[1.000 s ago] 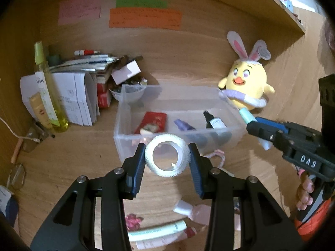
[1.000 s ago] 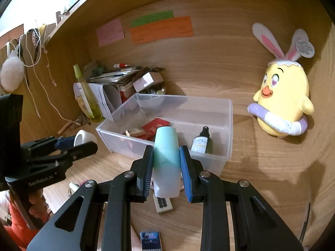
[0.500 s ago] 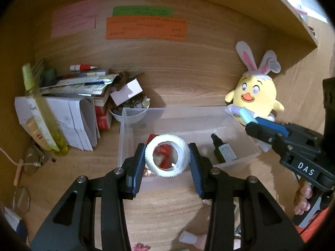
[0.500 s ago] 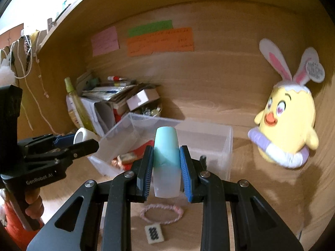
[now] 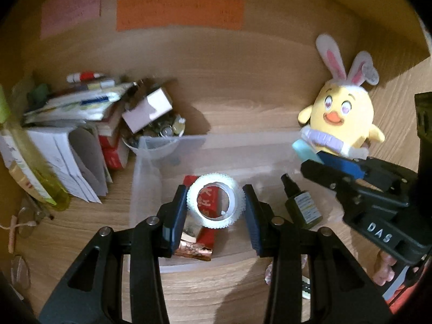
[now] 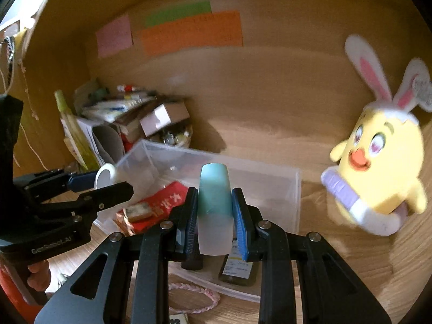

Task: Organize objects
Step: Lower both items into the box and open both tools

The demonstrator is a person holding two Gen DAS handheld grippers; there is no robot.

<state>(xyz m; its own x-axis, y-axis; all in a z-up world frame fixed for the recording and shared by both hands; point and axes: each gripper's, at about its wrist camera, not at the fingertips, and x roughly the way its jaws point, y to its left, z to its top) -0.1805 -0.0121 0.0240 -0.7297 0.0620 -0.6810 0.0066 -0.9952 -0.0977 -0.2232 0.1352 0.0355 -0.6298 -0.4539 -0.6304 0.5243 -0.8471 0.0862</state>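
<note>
grippers [image 5: 216, 208] now over bin [image 5: 151, 145] | bracelet [image 6: 193, 297]: right view only

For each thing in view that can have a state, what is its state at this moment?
Left gripper: shut on the white tape roll, above the bin.
Right gripper: shut on the teal-capped tube, upright.
Clear plastic bin: open, no lid, partly filled.
Dark dropper bottle: capped, inside the bin.
Plush chick: upright, outside the bin.
</note>
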